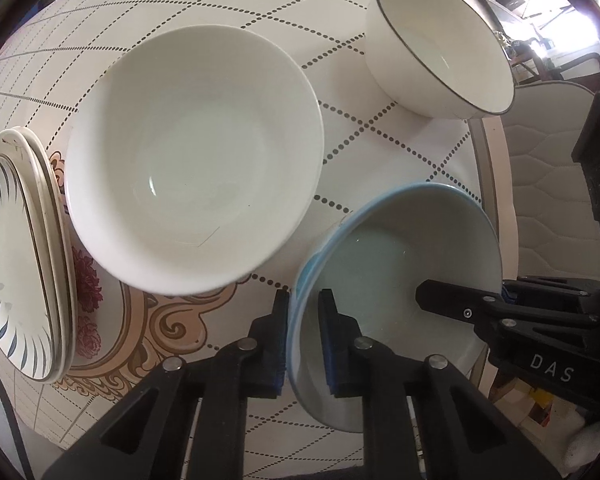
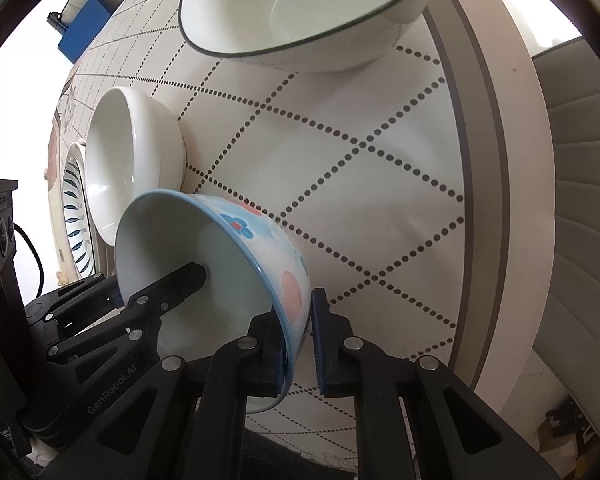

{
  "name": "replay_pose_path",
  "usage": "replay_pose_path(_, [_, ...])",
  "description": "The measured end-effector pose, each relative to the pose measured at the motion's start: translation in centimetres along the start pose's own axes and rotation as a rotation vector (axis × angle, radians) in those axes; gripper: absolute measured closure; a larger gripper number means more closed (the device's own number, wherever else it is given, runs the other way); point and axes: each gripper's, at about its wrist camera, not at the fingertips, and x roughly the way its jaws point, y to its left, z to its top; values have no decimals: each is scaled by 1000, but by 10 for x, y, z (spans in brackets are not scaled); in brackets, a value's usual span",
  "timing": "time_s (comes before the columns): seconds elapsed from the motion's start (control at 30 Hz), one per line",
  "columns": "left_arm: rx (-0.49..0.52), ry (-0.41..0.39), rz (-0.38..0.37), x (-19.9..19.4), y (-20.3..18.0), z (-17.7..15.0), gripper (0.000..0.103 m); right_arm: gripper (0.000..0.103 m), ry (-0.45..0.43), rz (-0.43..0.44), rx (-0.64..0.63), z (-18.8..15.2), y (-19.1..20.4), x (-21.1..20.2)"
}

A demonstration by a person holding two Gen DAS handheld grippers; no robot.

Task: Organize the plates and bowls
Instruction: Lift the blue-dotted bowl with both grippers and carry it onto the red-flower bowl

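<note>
A bowl with a blue rim (image 1: 400, 240) and pink and blue flowers on its outside (image 2: 260, 240) is tilted at the near edge of the table. My left gripper (image 1: 305, 340) is shut on its rim, one pad inside and one outside. From the opposite side my right gripper (image 2: 298, 344) is shut on the same rim. Each gripper shows in the other's view, the right gripper (image 1: 468, 292) and the left gripper (image 2: 156, 280), with one finger reaching inside the bowl. A large plain white bowl (image 1: 196, 160) sits beside it. Farther off stands a white bowl with a dark rim (image 1: 440, 44).
Stacked plates with a blue leaf pattern (image 1: 12, 256) lie left of the large white bowl (image 2: 132, 160). The round table (image 1: 380, 152) has a dotted diamond cloth. A padded grey chair (image 2: 580, 160) stands just past the table edge. A blue box (image 2: 86, 28) is beyond the far side.
</note>
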Motion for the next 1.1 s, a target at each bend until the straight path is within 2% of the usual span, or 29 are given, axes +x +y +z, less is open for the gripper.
replay_pose_path(0.17, [19, -20, 9, -14, -9, -7, 91, 91, -13, -9, -9, -7, 2, -8])
replay_pose_path(0.23, [27, -30, 6, -23, -10, -23, 91, 91, -20, -10, -13, -9, 7, -13])
replay_pose_path(0.3, [26, -37, -3, -34, -13, -24, 91, 91, -30, -5, -15, -11, 11, -21])
replay_pose_path(0.6, [51, -114, 4, -99, 6, -28, 91, 91, -97, 25, -63, -7, 59, -78])
replay_pose_path(0.73, [54, -138, 15, -123, 19, -9, 91, 91, -119, 39, -96, 7, 84, -96])
replay_pose_path(0.87, [55, -155, 43, -130, 36, 3, 91, 91, -133, 48, -109, 24, 100, -108])
replay_pose_path(1.1, [13, -114, 45, -117, 69, 23, 91, 91, -103, 39, -107, 57, 127, -84])
